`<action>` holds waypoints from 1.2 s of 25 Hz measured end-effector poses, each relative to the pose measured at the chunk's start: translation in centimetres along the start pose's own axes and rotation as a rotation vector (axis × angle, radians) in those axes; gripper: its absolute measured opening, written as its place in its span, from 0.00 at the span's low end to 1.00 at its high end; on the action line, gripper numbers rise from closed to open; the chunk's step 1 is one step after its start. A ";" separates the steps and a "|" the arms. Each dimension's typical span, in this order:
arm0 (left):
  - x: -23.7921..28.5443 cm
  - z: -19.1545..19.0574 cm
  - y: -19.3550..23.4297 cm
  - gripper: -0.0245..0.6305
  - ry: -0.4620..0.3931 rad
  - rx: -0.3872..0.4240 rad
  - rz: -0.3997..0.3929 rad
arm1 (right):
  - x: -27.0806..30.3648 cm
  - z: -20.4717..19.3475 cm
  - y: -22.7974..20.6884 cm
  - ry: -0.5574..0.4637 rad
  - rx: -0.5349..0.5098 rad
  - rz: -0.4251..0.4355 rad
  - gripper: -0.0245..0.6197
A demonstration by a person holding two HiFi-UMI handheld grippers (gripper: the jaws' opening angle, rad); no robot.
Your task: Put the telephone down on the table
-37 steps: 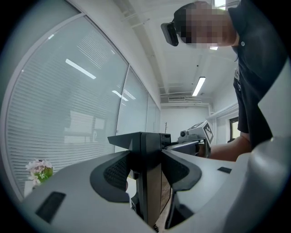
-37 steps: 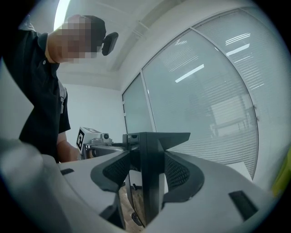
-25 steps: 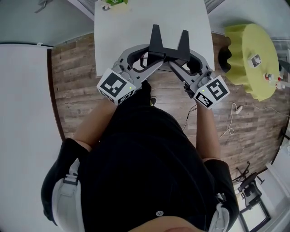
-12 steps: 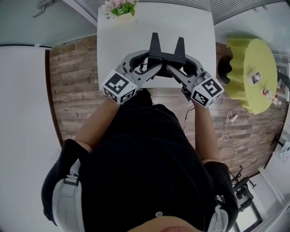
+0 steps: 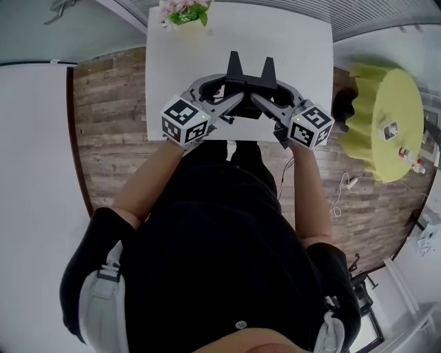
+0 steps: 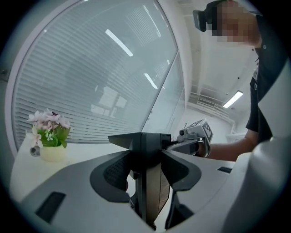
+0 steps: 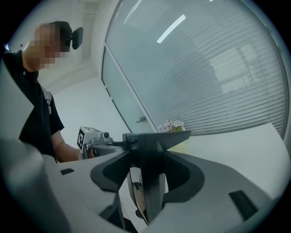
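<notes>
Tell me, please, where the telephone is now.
In the head view the telephone is clamped between the left gripper and right gripper, over the near edge of the white table; flowers stand at its far-left corner.

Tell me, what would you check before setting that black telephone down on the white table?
1. Left claw shut on the telephone: ok.
2. Right claw shut on it too: ok.
3. Telephone over the table, not the floor: ok.
4. Table around it bare: ok.
5. Flower pot far off at the table's corner: ok.
6. Gap beneath the telephone: cannot tell.
</notes>
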State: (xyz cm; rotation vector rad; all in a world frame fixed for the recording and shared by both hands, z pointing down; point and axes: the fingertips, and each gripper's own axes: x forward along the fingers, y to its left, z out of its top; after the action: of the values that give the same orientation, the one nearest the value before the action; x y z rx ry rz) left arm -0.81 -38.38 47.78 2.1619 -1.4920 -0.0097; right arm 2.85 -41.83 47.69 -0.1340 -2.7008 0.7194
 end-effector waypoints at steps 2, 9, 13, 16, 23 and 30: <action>1.1 -0.7 1.2 0.37 0.015 -0.024 0.019 | 0.7 -0.6 -1.6 0.027 0.032 0.021 0.41; 5.1 -3.6 5.2 0.37 0.060 -0.142 0.054 | 2.8 -2.6 -7.3 0.115 0.115 0.047 0.41; 7.6 -4.8 7.7 0.37 0.090 -0.164 0.077 | 4.2 -3.7 -10.8 0.147 0.174 0.069 0.42; 9.2 -5.9 9.3 0.37 0.114 -0.189 0.093 | 5.1 -4.6 -13.1 0.158 0.226 0.081 0.42; 12.1 -7.9 12.9 0.37 0.163 -0.244 0.117 | 7.2 -6.2 -17.4 0.203 0.296 0.103 0.42; 14.1 -8.6 16.0 0.37 0.173 -0.300 0.138 | 9.2 -6.3 -20.8 0.217 0.330 0.114 0.41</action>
State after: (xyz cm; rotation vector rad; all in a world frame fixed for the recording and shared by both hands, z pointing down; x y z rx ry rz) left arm -6.76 -51.56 65.64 1.7744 -1.4363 0.0010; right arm -3.64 -55.32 65.91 -0.2683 -2.3482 1.1049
